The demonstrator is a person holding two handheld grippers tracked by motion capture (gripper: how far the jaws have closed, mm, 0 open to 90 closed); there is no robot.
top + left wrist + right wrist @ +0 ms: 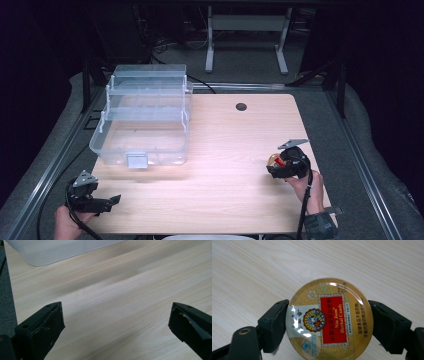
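Pale wooden table [215,150] under dim light, dark floor beyond. Clear plastic tiered box [142,117] at far left of table, lid up. Right gripper [281,167] near right edge, well apart from box, clamped on round gold candy tin [329,320], both pads against rim. Left gripper [102,202] at near corner below box, jaws wide, holding nothing.

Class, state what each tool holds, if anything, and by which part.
The right tool grips a round gold herbal candy tin by opposite sides of its rim. The left tool is open and holds nothing.
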